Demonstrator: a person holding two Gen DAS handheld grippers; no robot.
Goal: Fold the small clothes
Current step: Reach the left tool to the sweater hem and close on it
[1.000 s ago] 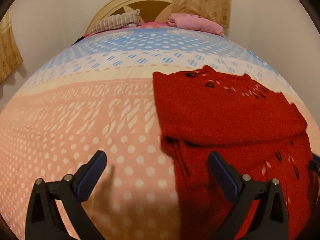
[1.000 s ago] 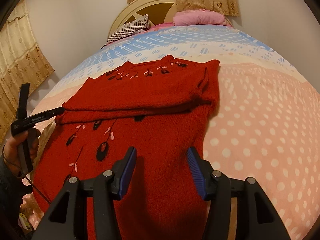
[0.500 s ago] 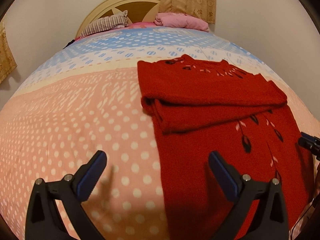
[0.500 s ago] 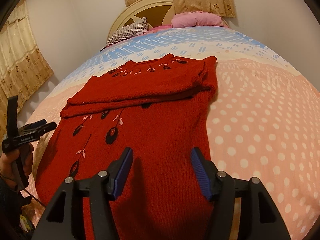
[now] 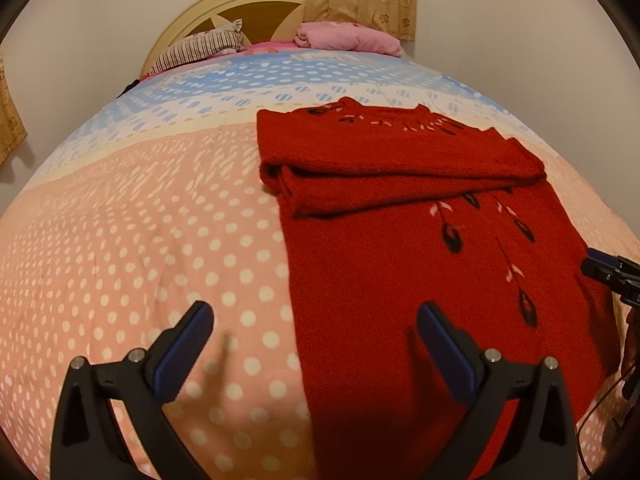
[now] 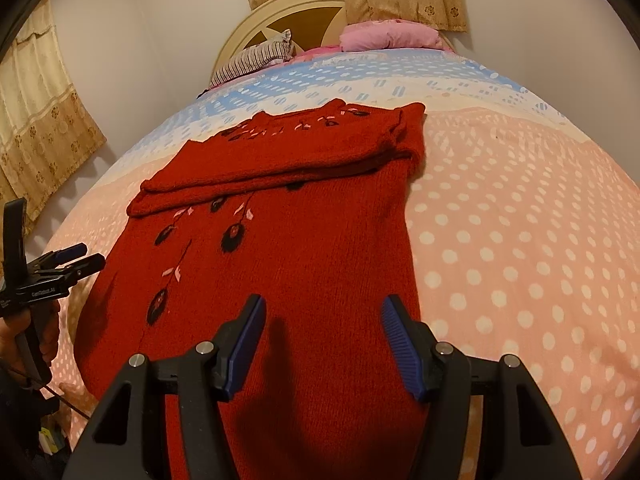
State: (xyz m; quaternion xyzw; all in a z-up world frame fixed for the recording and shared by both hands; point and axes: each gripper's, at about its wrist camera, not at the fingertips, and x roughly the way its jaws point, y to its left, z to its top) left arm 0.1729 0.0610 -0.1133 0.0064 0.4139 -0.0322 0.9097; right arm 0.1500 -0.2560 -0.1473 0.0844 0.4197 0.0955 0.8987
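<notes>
Dotted bed [image 5: 168, 240] carrying a red sweater [image 6: 304, 248] near its right edge, sleeves folded; left gripper [image 5: 316, 336] and right gripper [image 6: 322, 330] jaws released, empty; uneven hem grasps could skew the fold.

A home bedroom: dotted bedspread [image 5: 160, 240], pillows [image 5: 200, 46], headboard [image 6: 280, 16], curtains [image 6: 40, 120].

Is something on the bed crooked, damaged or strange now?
Nothing looks damaged or spilled. The red sweater lies flat on the dotted bedspread, sleeves folded across its chest. Only the sleeves' folded edge runs slightly slanted, not square to the sides.
</notes>
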